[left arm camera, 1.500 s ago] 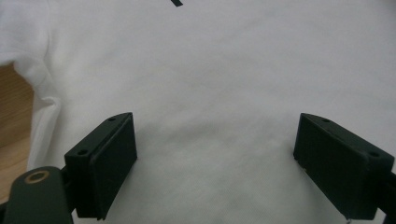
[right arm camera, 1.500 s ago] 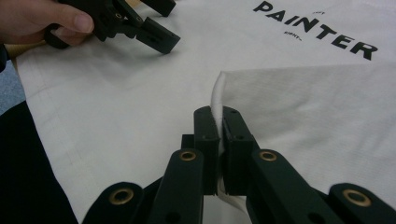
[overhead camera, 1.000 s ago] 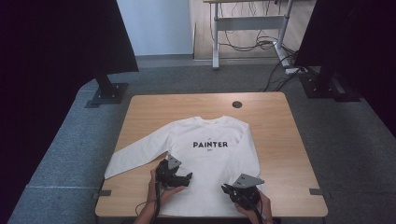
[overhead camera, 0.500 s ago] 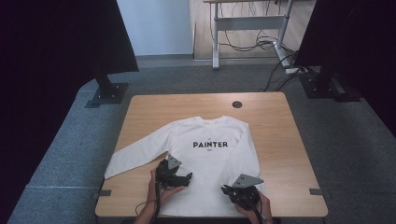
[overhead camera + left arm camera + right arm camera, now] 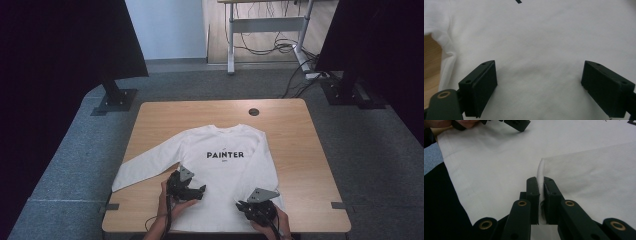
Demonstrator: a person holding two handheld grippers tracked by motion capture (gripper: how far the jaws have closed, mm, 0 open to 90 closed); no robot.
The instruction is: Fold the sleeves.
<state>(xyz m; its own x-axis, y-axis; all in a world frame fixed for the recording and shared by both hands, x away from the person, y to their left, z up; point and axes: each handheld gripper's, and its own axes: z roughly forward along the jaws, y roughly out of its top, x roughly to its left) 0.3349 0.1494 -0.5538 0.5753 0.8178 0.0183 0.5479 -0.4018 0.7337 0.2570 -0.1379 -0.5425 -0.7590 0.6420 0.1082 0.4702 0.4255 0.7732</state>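
White long-sleeved cotton sweatshirt (image 5: 225, 160) printed PAINTER lies flat, chest up, on the pale wooden rectangular table (image 5: 295, 130), collar toward twelve o'clock, hem at the six o'clock edge. One sleeve stretched out toward eight o'clock, not yet folded; the other already folded in, lying over the body along the four o'clock side.

Right gripper (image 5: 541, 187), at five o'clock of the garment in the high view, clamped on a raised ridge of white cloth, apparently the cuff end or edge of that folded-in sleeve; jaws almost together, only the fabric between them, having just eased a touch apart without letting go. Left gripper (image 5: 539, 82), at seven o'clock over the lower body, held with jaws wide apart, nothing between the pads but flat cloth beneath, whether touching it cannot be told.

Judged barely under way: one sleeve brought in at most. Left to do, by the look of it: settling that sleeve, bringing in the outstretched one, then folding the body from hem toward collar.
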